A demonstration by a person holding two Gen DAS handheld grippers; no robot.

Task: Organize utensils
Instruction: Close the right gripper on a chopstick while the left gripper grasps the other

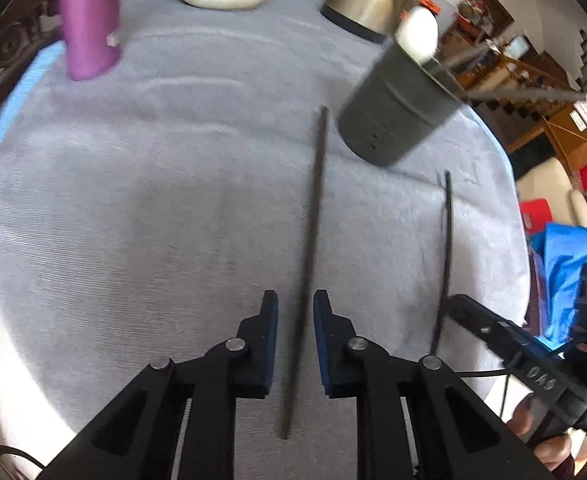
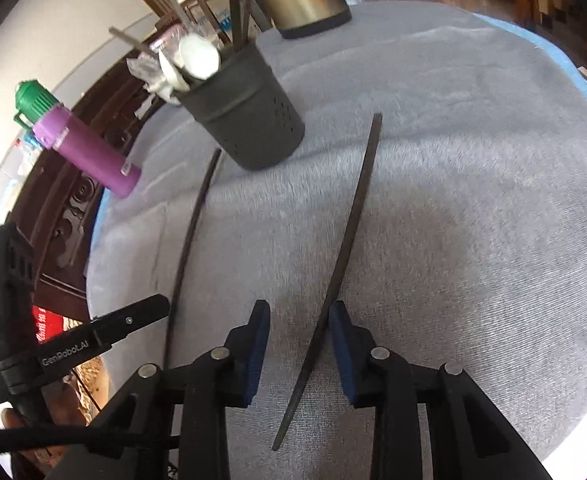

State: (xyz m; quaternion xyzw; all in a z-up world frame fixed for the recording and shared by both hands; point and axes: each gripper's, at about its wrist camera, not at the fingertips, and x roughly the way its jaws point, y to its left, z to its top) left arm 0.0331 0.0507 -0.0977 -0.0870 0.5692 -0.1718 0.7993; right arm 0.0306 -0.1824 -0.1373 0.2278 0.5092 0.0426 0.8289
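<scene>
Dark utensil holder [image 2: 249, 120] (white spoon [image 2: 197, 58] and sticks inside) near the table's [image 2: 473, 200] far edge; both grippers, left gripper [image 1: 295, 308] and right gripper [image 2: 299, 320], spread around chopsticks.

I see lots of bare grey cloth [image 1: 153, 220] in front to pass over. The dark grey round utensil holder [image 1: 397, 114] stands ahead, and the tall purple bottle [image 1: 89, 20] blocks the far left.
</scene>
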